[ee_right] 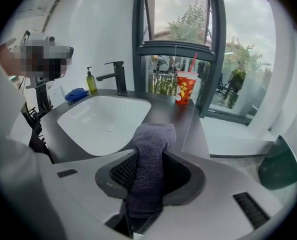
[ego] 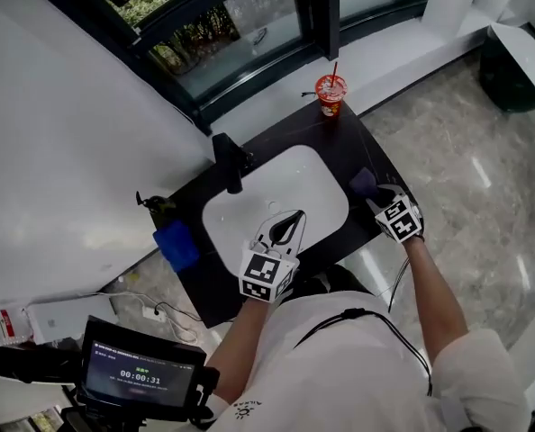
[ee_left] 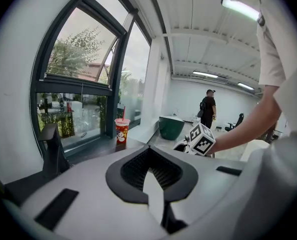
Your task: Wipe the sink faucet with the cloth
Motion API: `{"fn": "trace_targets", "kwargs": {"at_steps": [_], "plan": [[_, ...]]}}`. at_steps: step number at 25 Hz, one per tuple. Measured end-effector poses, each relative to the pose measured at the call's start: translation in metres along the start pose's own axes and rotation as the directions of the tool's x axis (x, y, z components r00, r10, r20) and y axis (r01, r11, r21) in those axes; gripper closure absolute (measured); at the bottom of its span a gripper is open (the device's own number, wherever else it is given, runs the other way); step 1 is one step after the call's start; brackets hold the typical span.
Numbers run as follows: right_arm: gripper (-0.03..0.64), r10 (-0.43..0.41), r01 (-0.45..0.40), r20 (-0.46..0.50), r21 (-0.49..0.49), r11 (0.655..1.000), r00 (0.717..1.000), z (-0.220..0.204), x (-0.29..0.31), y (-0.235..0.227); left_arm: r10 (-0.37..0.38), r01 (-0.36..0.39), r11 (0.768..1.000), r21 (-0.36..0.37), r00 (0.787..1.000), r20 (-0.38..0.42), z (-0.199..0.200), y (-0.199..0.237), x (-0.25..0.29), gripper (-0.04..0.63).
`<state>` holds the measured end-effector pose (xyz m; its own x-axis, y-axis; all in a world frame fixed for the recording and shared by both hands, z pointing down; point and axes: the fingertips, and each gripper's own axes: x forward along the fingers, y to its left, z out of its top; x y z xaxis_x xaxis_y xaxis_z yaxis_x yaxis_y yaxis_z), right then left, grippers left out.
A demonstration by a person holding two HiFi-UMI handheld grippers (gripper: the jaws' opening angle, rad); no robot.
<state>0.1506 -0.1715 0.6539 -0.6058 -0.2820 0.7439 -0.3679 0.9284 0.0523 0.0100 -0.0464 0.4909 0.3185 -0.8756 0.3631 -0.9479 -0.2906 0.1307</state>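
Note:
The black faucet (ego: 230, 162) stands at the back left of the white sink basin (ego: 312, 183), set in a black counter. My right gripper (ego: 376, 192) hovers at the counter's right edge, shut on a folded grey-purple cloth (ego: 364, 183). In the right gripper view the cloth (ee_right: 153, 134) sticks out past the jaws, with the faucet (ee_right: 117, 76) well beyond, across the basin. My left gripper (ego: 285, 228) hangs over the basin's front rim, its tips meeting with nothing held. In the left gripper view (ee_left: 149, 151) the faucet (ee_left: 51, 149) is at the far left.
A red drink cup with a straw (ego: 330, 94) stands at the counter's back right corner. A green soap bottle (ego: 155, 205) and a blue cloth (ego: 176, 245) lie left of the basin. A window runs behind the counter. A person (ee_left: 208, 109) stands far off.

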Motion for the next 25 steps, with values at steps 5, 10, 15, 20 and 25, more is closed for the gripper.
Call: {"fn": "trace_targets", "kwargs": {"at_steps": [5, 10, 15, 20, 25], "plan": [[0.490, -0.010, 0.012, -0.045, 0.054, 0.998, 0.999, -0.018, 0.008, -0.005, -0.031, 0.031, 0.999, 0.020, 0.999, -0.020, 0.000, -0.008, 0.000, 0.601], [0.410, -0.025, 0.028, -0.051, 0.065, 0.998, 0.998, -0.024, 0.003, -0.006, -0.051, 0.051, 0.998, 0.030, 0.999, -0.020, 0.003, -0.013, 0.003, 0.601], [0.411, -0.021, 0.017, 0.074, 0.048, 0.999, 0.997, 0.023, -0.026, 0.004, -0.031, 0.031, 0.999, 0.026, 1.000, 0.003, 0.005, -0.006, -0.001, 0.601], [0.413, 0.161, -0.161, 0.337, -0.025, 0.987, 0.928, 0.136, -0.067, 0.064, 0.038, -0.040, 0.999, 0.028, 0.997, 0.068, 0.025, 0.012, -0.018, 0.601], [0.413, 0.404, -0.318, 0.450, -0.256, 0.913, 0.796, 0.234, -0.113, 0.172, 0.155, -0.164, 0.986, 0.034, 0.972, 0.177, 0.071, 0.029, -0.083, 0.601]]}}
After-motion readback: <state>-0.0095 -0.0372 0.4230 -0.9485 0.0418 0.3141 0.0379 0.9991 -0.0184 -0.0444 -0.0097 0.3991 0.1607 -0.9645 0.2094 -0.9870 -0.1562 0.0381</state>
